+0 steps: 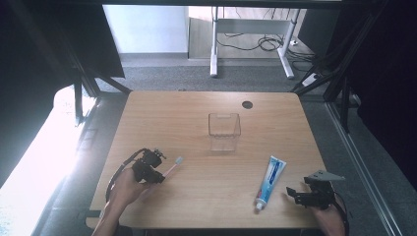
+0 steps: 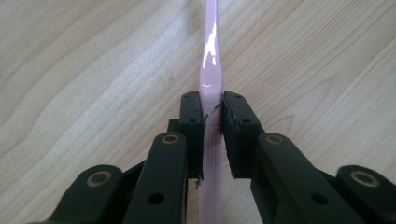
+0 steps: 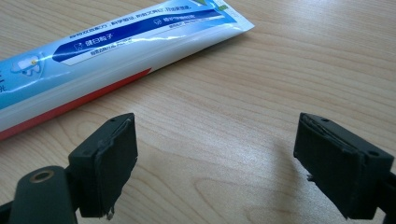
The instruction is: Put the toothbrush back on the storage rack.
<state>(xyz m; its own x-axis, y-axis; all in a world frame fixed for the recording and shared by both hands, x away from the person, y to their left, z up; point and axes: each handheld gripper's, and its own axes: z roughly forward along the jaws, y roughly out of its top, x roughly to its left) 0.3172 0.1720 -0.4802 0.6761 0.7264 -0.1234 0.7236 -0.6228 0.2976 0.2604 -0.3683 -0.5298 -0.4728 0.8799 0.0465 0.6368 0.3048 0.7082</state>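
Observation:
A pink toothbrush (image 1: 173, 167) lies on the wooden table (image 1: 206, 191) at the front left, head pointing right and away. My left gripper (image 1: 158, 173) is shut on its handle; in the left gripper view the pads press both sides of the pink toothbrush (image 2: 211, 70), with my left gripper (image 2: 212, 105) low over the wood. A blue-and-white toothpaste tube (image 1: 271, 181) lies at the front right, cap toward the front edge. My right gripper (image 1: 291, 192) stands open just right of the tube. In the right gripper view the toothpaste tube (image 3: 107, 51) lies beyond my right gripper (image 3: 215, 140), whose jaws stand wide apart.
A clear plastic box (image 1: 223, 131) stands near the middle of the table. A round cable hole (image 1: 247, 104) sits at the back right. Beyond the table are a white desk frame (image 1: 215, 44) and floor cables (image 1: 260, 43). Dark framing flanks both sides.

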